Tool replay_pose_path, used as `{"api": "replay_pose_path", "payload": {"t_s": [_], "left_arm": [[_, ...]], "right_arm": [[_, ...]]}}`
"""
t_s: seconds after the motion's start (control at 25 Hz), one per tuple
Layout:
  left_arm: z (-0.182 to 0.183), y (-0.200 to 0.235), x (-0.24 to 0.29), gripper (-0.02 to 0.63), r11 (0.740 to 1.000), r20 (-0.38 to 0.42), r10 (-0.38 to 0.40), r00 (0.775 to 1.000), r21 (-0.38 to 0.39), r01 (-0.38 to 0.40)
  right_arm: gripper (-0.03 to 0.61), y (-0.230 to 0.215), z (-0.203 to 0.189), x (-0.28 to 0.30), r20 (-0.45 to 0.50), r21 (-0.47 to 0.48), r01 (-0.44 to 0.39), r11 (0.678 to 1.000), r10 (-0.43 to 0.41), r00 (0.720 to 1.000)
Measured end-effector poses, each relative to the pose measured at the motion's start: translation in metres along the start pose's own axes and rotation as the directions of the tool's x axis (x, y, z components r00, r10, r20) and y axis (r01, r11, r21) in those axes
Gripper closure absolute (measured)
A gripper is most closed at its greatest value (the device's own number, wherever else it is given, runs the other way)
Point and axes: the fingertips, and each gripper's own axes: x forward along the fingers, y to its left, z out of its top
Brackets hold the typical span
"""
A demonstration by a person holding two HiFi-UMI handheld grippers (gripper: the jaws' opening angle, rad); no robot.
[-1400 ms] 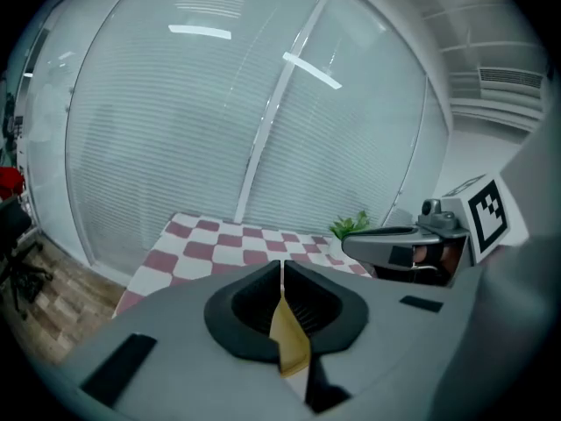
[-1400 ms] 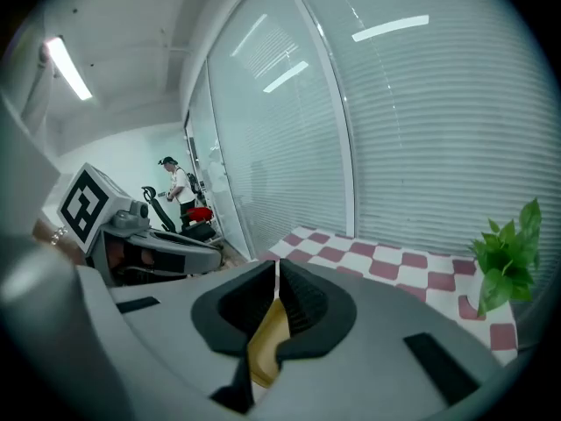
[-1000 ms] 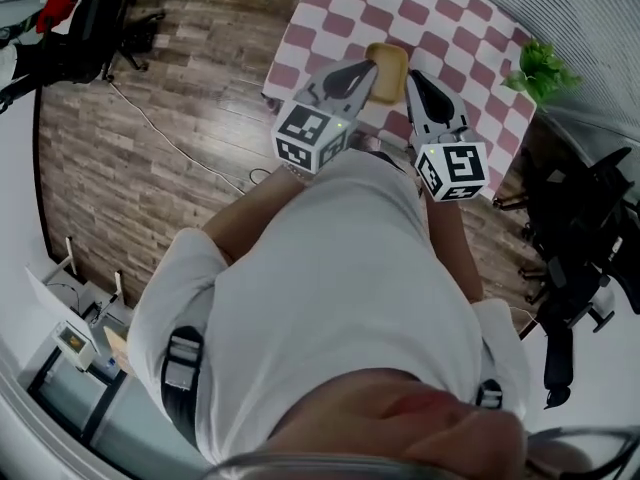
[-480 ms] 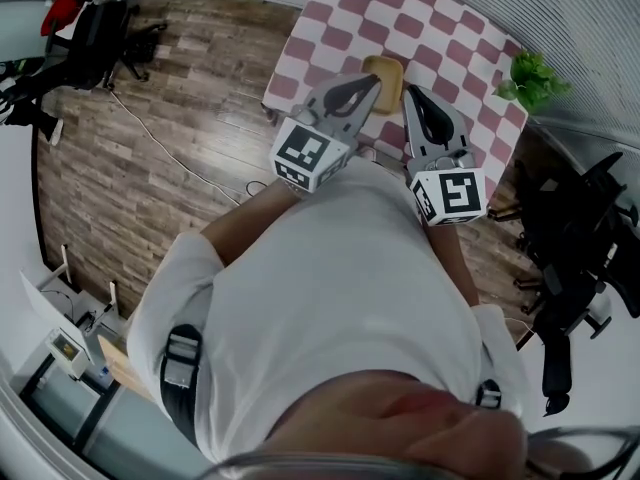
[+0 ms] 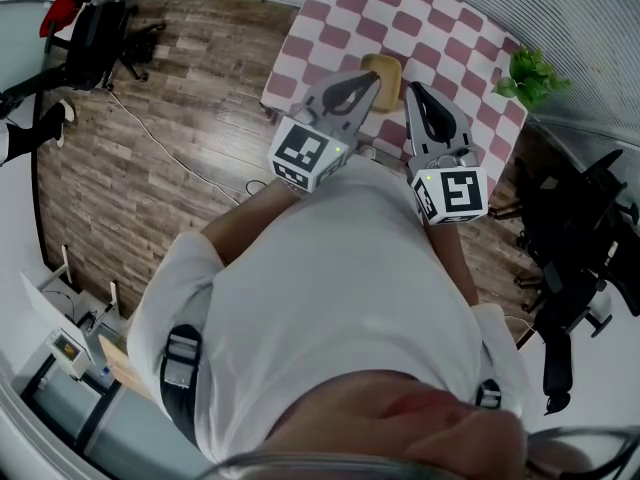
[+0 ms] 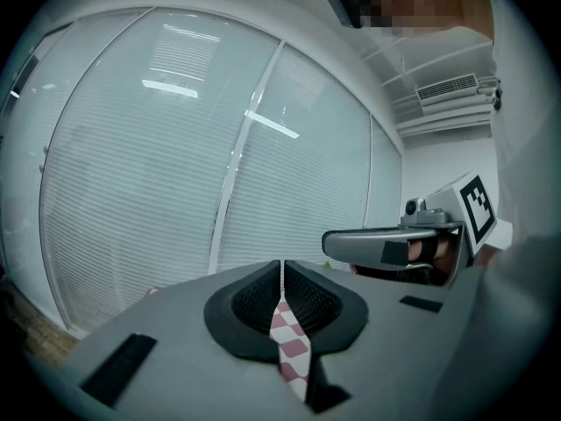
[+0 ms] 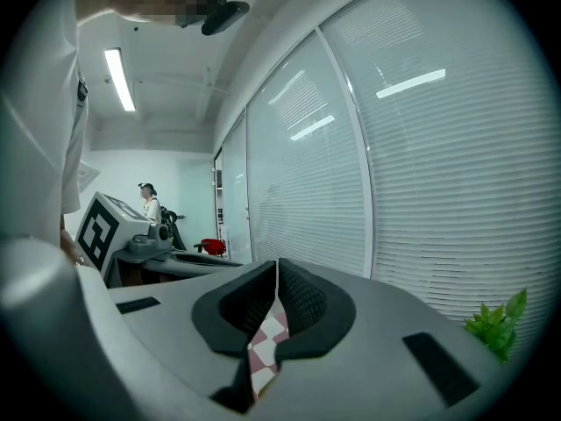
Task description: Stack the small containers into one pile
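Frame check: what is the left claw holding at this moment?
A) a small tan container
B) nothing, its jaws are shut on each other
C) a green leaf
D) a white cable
B: in the left gripper view the left claw has its jaws together, with only the checkered tablecloth showing below them, while the tan container lies on that cloth in the head view.

light: bright, even; ceiling lamp (image 7: 118,79) lit, window (image 6: 158,165) glowing pale
glare: lamp streaks reflected on the window
shadows: soft, faint
distortion: strong fisheye; dark rounded corners in both gripper views
blur: head (image 5: 400,418) at the head view's bottom out of focus
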Motion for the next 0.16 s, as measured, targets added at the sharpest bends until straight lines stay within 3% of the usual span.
{"api": "replay_pose_path", "payload": {"t_s": [0.16], "left_arm": [[-0.0013, -0.0012, 0.0011, 0.574, 1.000, -0.003, 0.002, 1.000, 0.000, -0.002]], "right_arm": [[0.541, -0.0009, -0.0010, -0.0005, 0.002, 0.003, -0.002, 1.000, 0.002, 1.000]]}}
